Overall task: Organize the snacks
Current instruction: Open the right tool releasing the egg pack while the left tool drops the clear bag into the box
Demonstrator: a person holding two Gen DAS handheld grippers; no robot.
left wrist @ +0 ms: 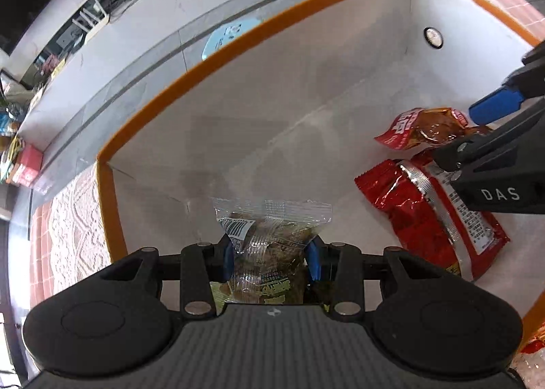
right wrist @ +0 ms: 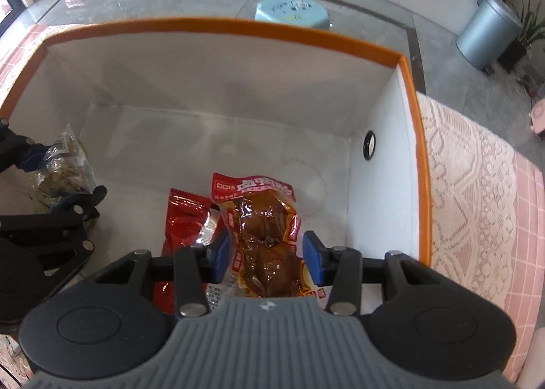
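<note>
A white box with an orange rim (left wrist: 238, 45) (right wrist: 238, 23) holds both grippers. My left gripper (left wrist: 270, 259) is shut on a clear packet of greenish-brown snack (left wrist: 269, 236), low over the box floor at its left end. In the right wrist view that packet (right wrist: 64, 164) sits at the far left. My right gripper (right wrist: 265, 256) points steeply down, its blue pads straddling a red-topped packet of brown meat (right wrist: 262, 219) with a thin gap on the right side, so it is open. That packet rests partly on a red foil packet (right wrist: 187, 219) (left wrist: 425, 219) lying on the box floor.
A small black round fitting (right wrist: 369, 145) sits in the box's right end wall. The box stands on a white lace cloth over pink check (right wrist: 477, 184). Beyond it are a light blue stool (right wrist: 291, 11) and a grey bin (right wrist: 487, 31) on the floor.
</note>
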